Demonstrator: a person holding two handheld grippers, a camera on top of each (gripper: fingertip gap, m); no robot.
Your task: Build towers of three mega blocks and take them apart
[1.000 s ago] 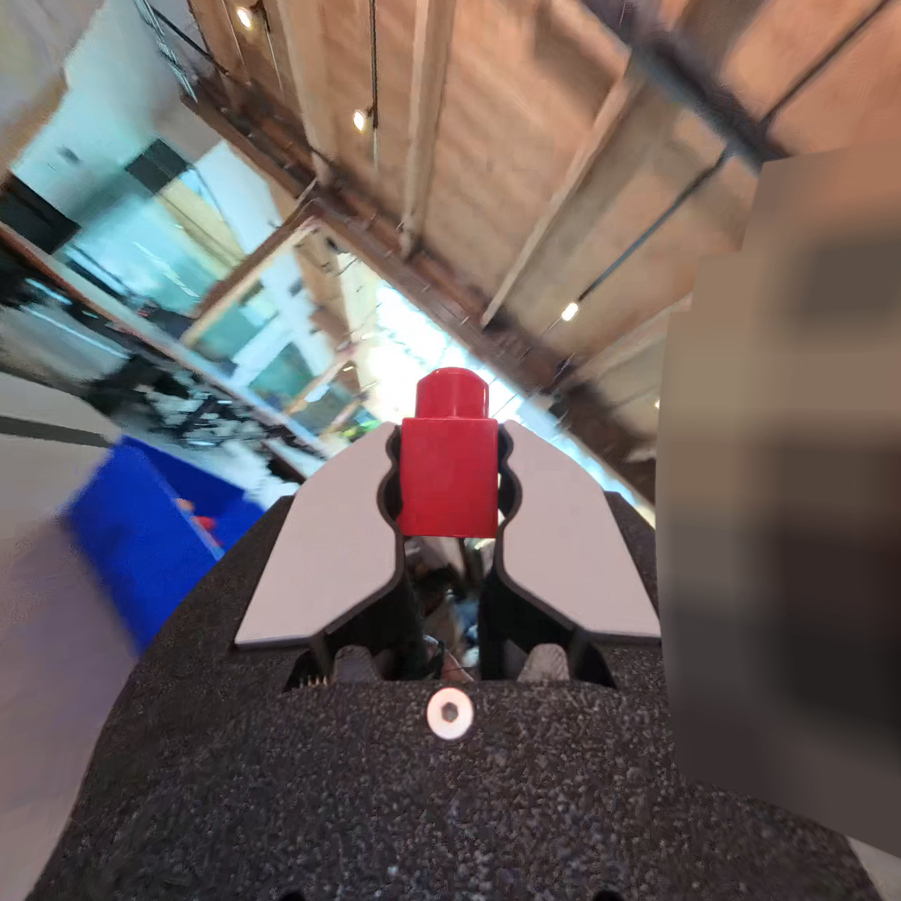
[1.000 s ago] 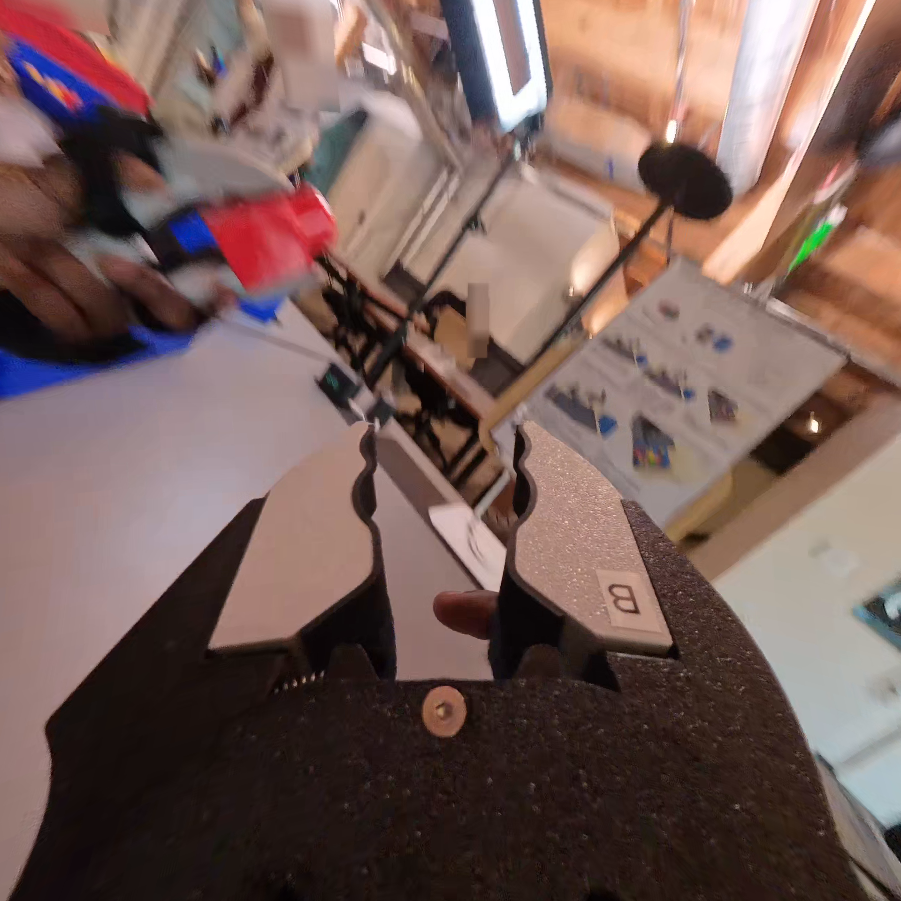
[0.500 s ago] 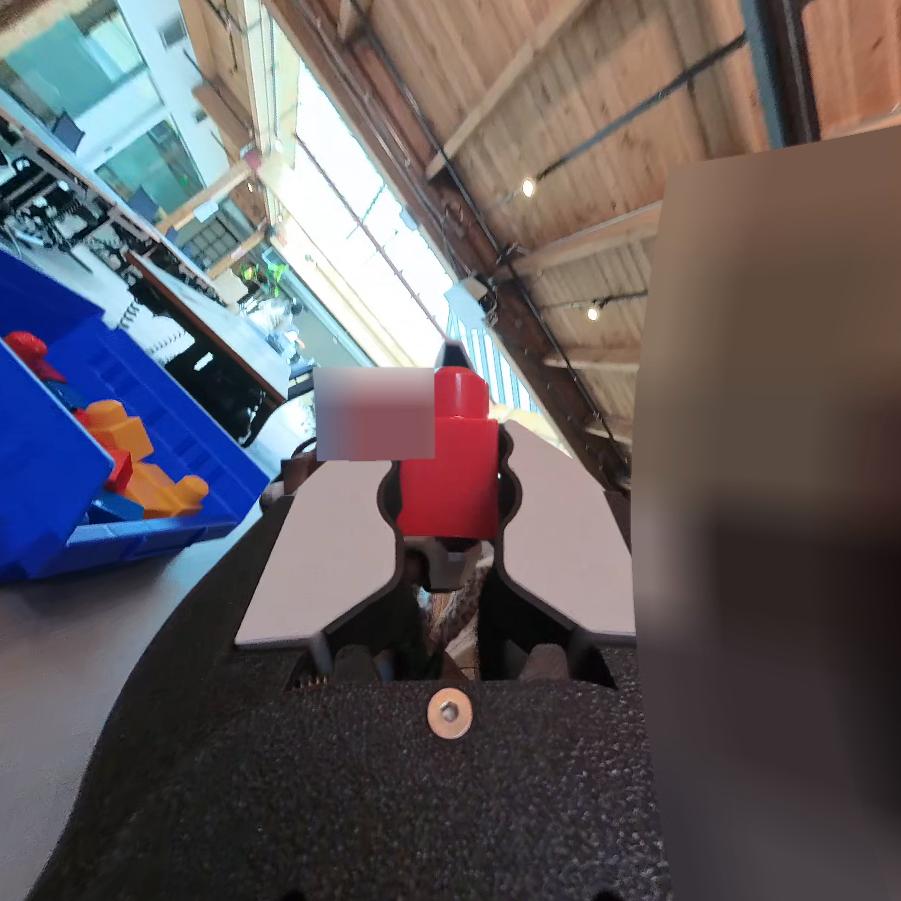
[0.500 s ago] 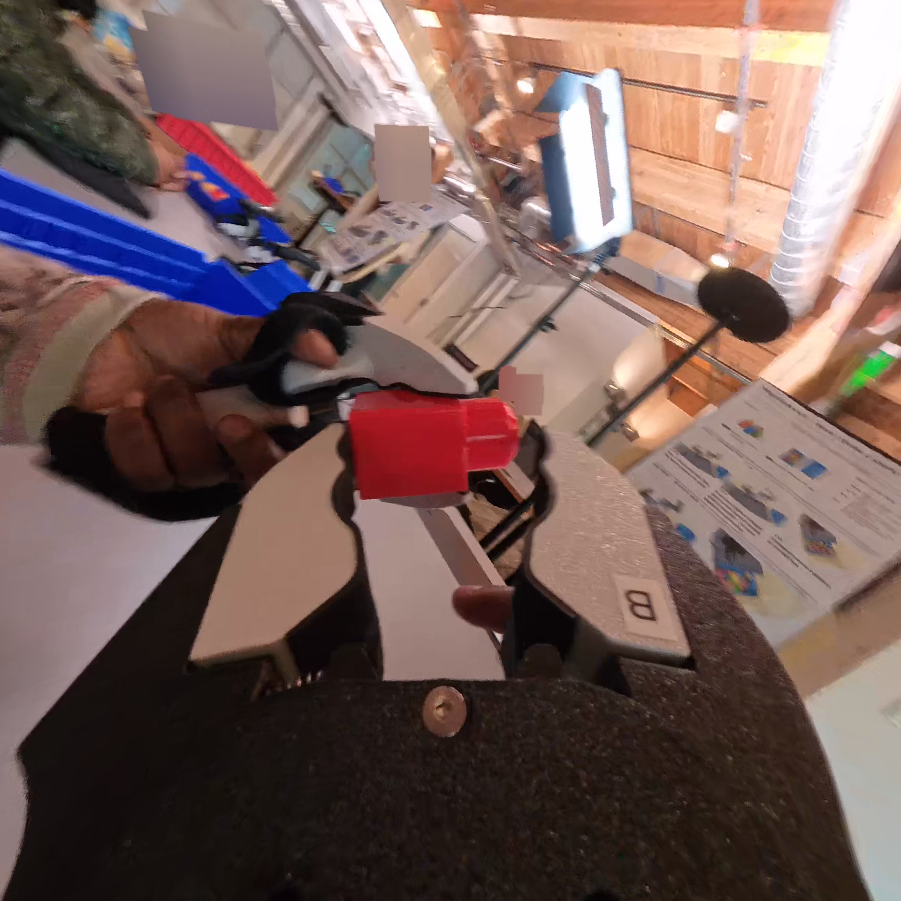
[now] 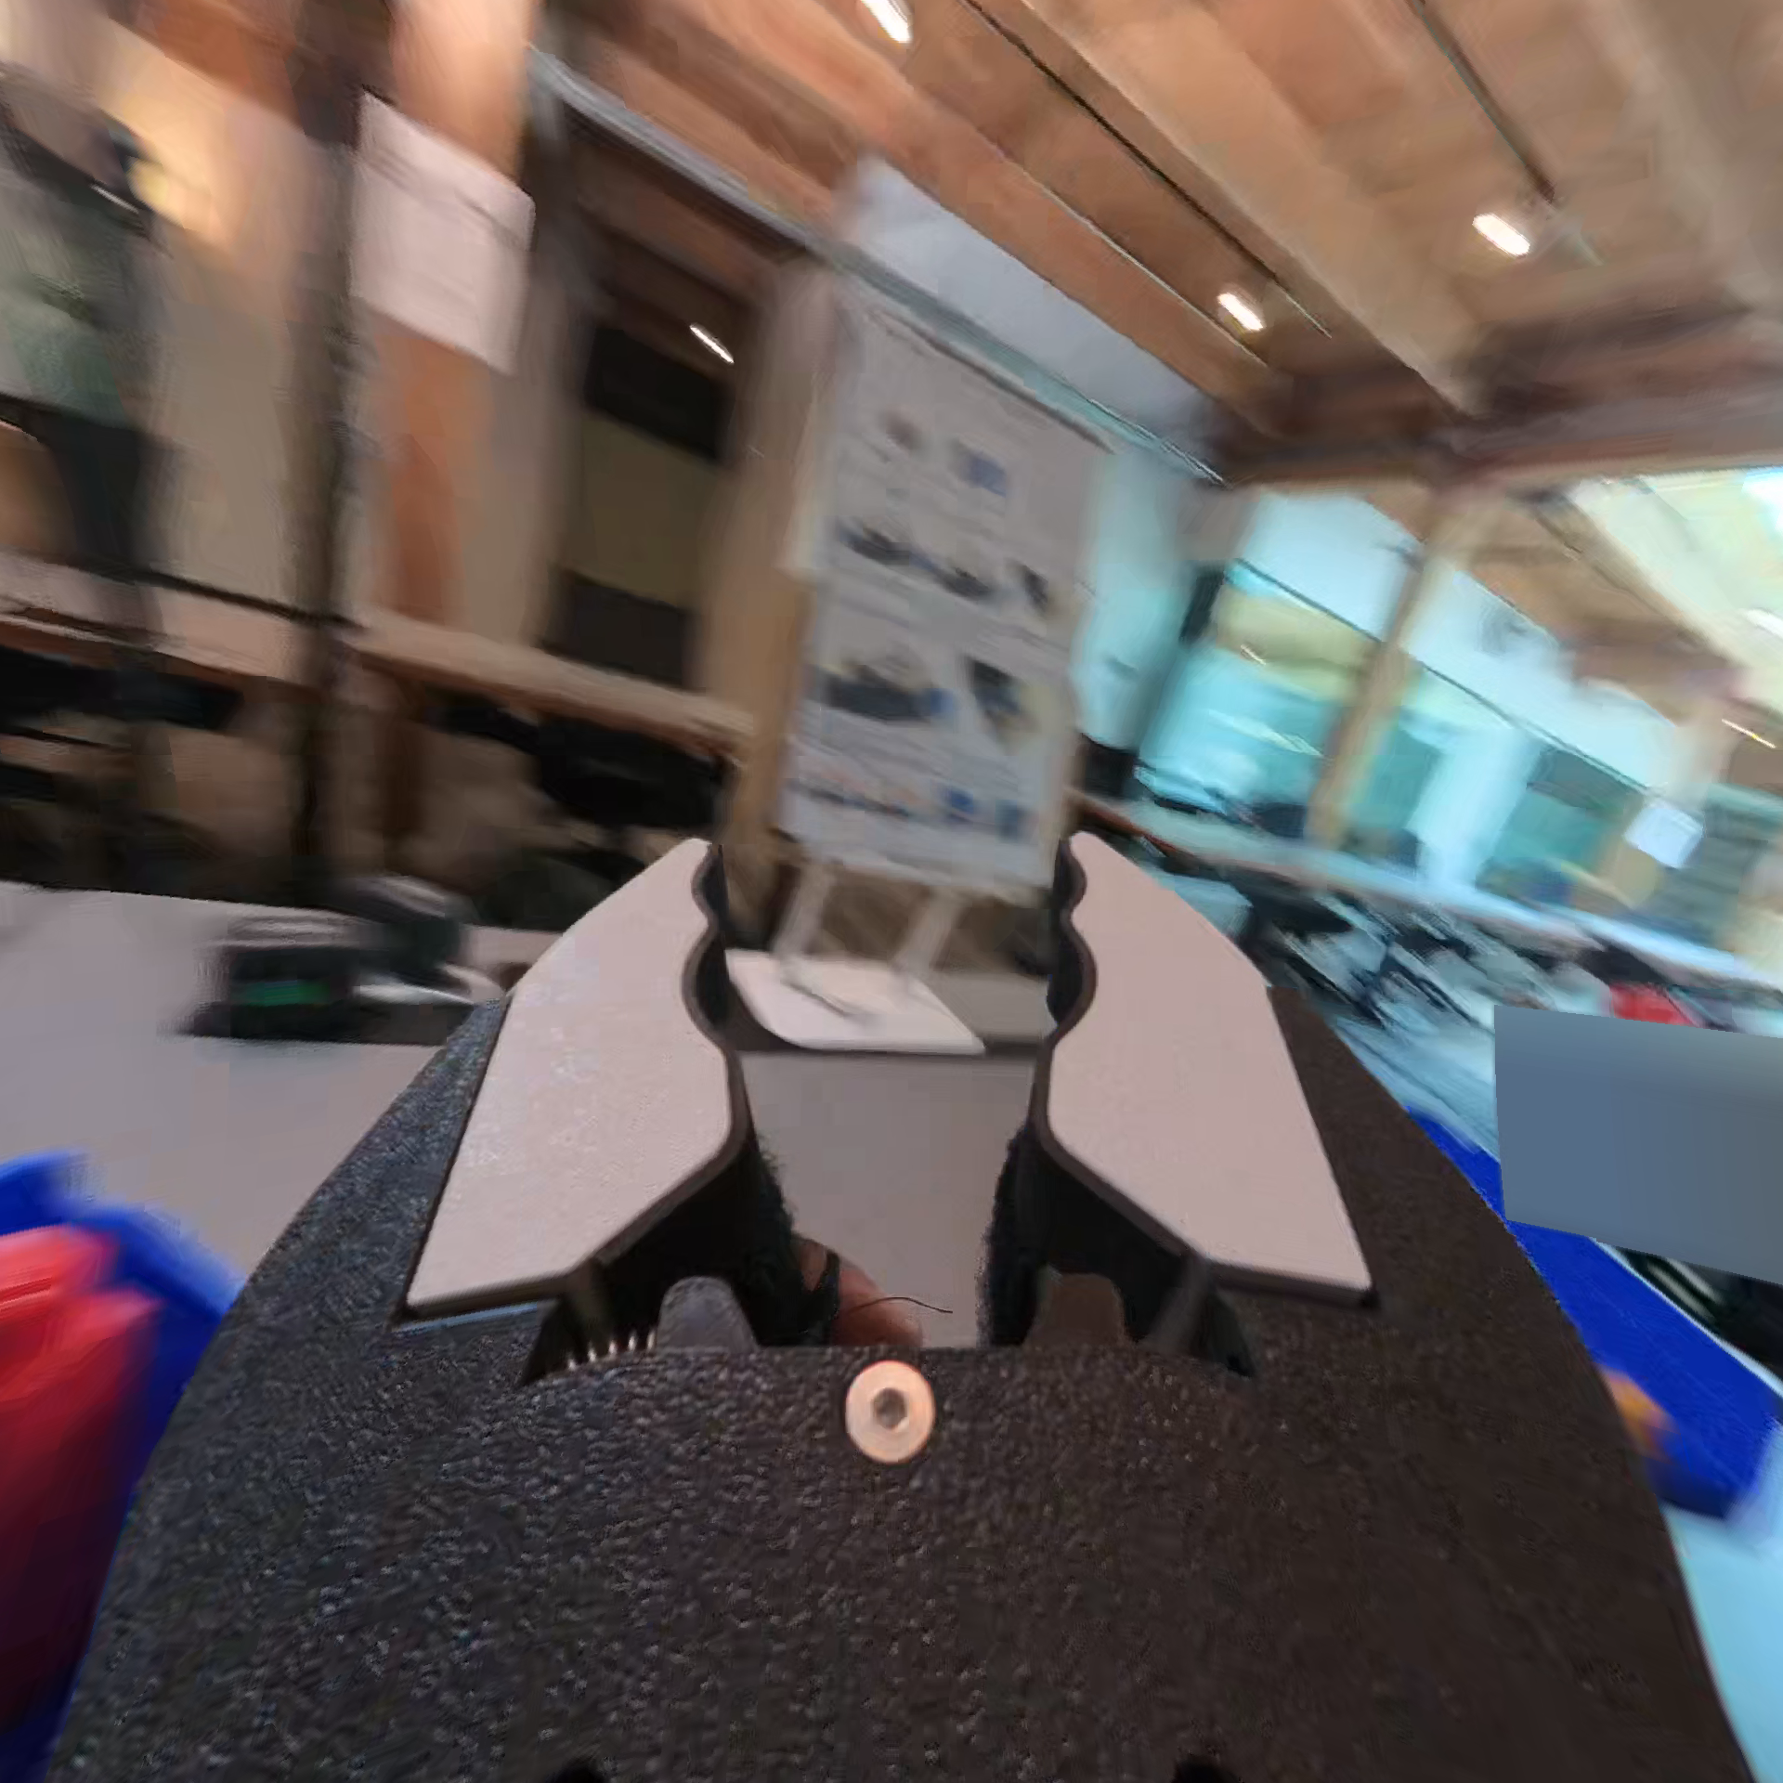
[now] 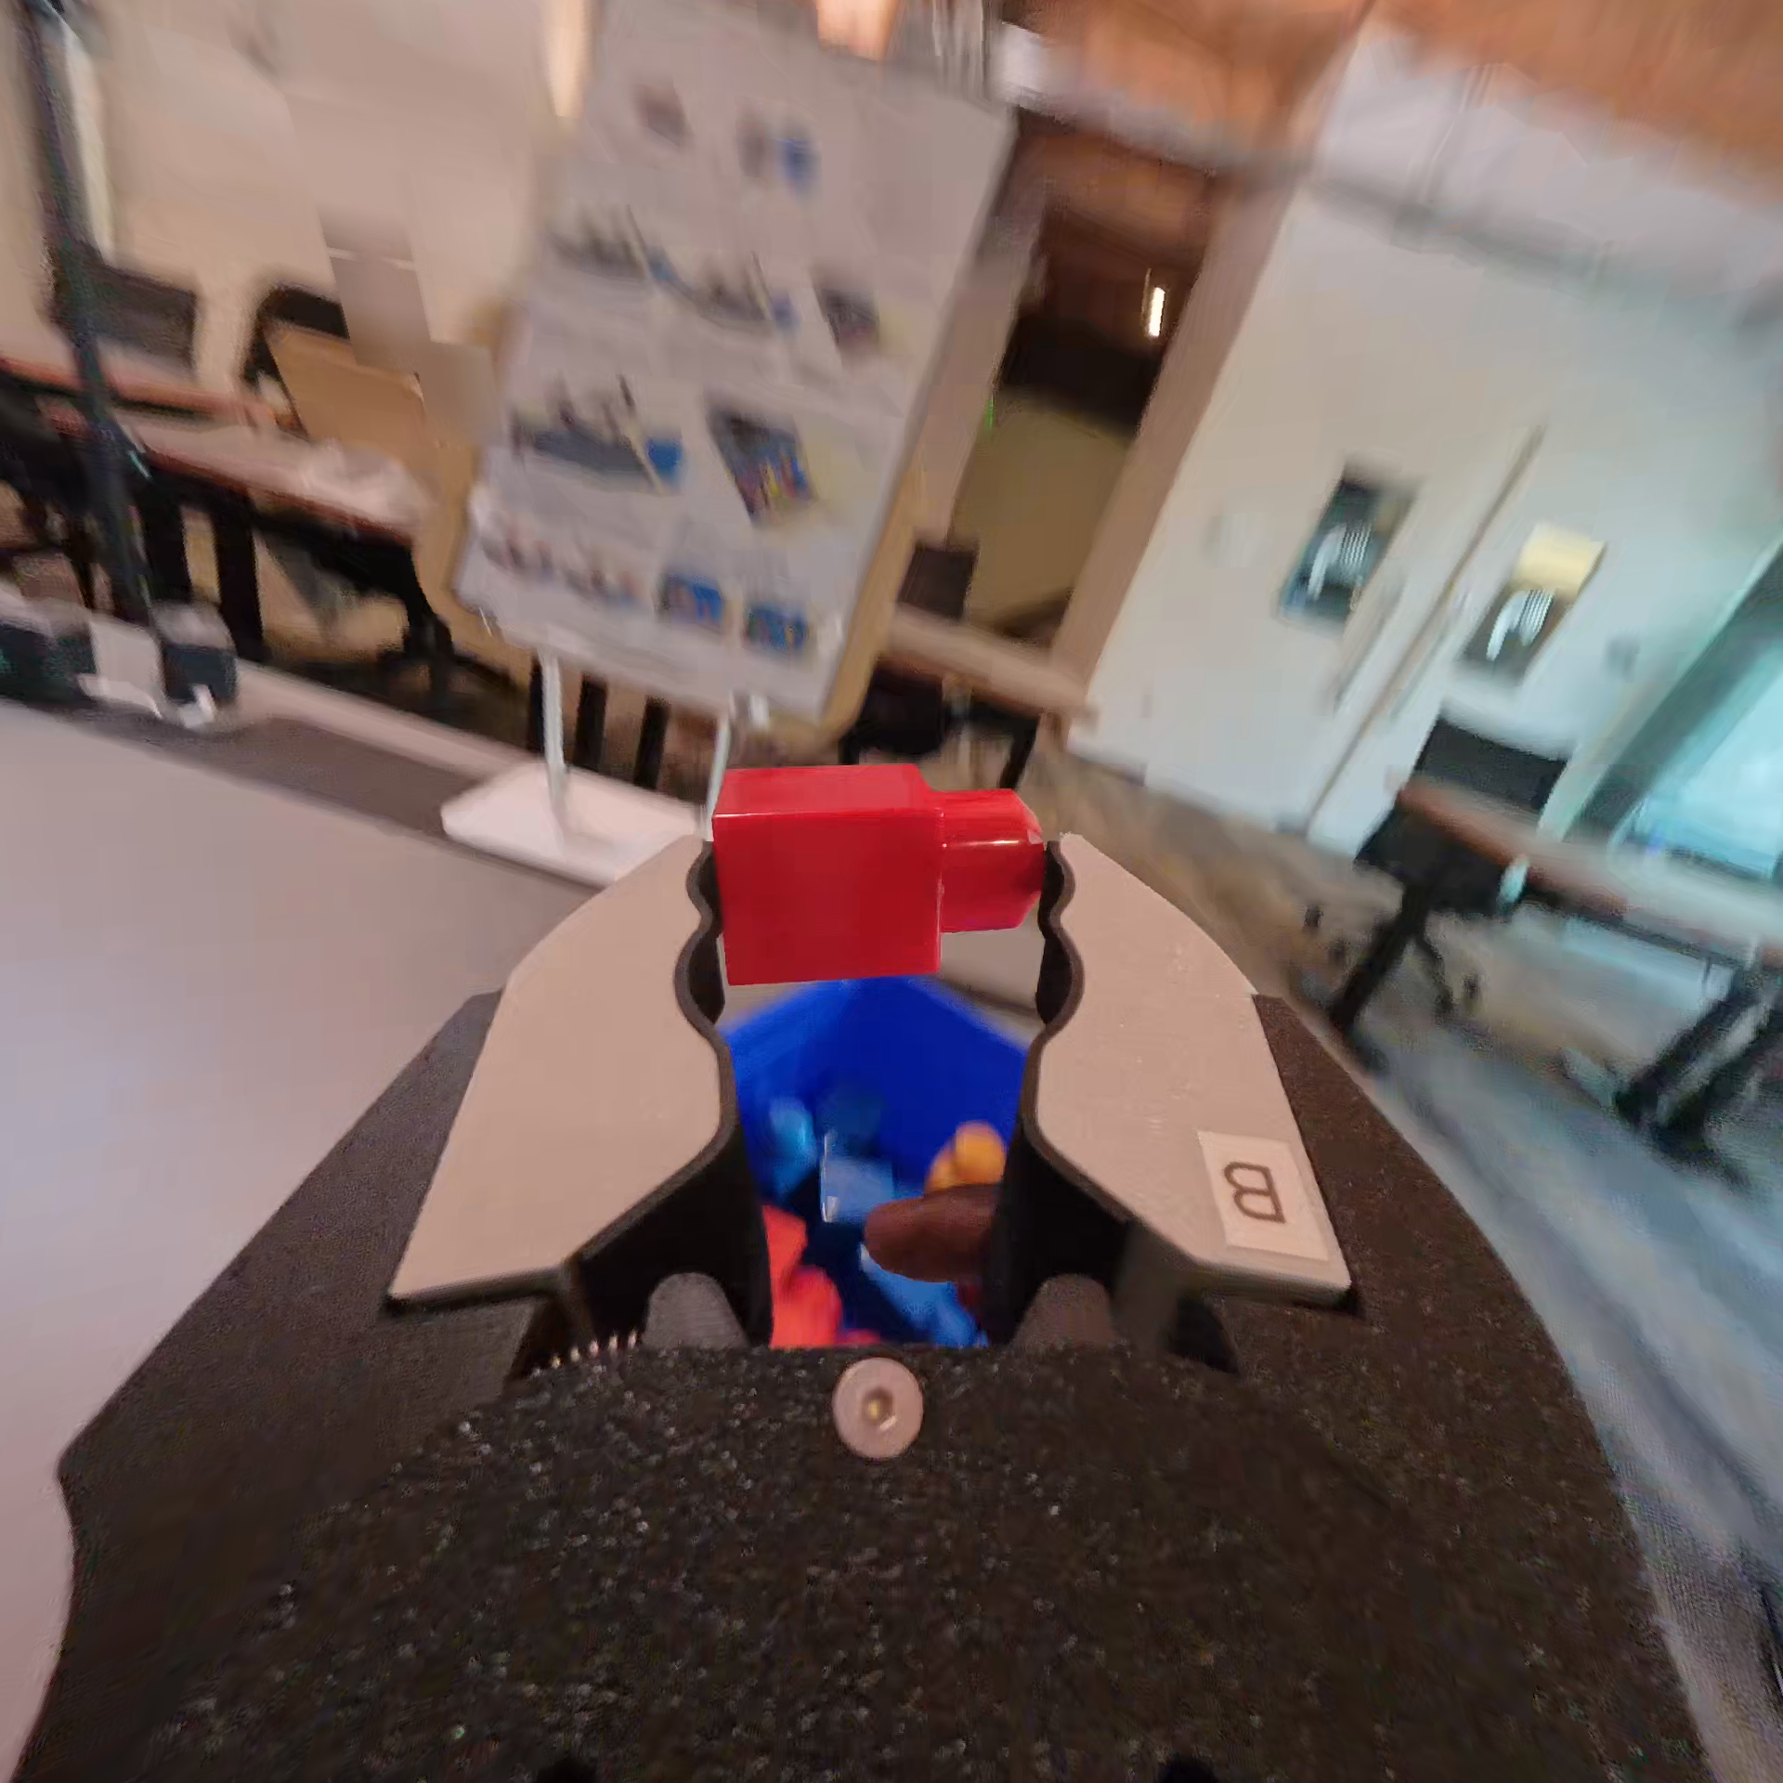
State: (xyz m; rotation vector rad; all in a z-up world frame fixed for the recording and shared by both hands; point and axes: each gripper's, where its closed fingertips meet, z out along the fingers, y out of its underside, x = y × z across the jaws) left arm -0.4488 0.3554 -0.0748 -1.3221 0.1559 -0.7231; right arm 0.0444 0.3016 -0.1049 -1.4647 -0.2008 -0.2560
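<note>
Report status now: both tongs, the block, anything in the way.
Left tongs open, empty. Right tongs clamped end to end on the red block, lying sideways. Blue bin of blocks directly below. Nothing in the way.

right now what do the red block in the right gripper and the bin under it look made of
Red block: looks like glossy moulded plastic, with smooth faces, rounded stud and a faint sheen.
Blue bin: probably hard plastic too, uniform saturated colour; blur hides its finish.
</note>
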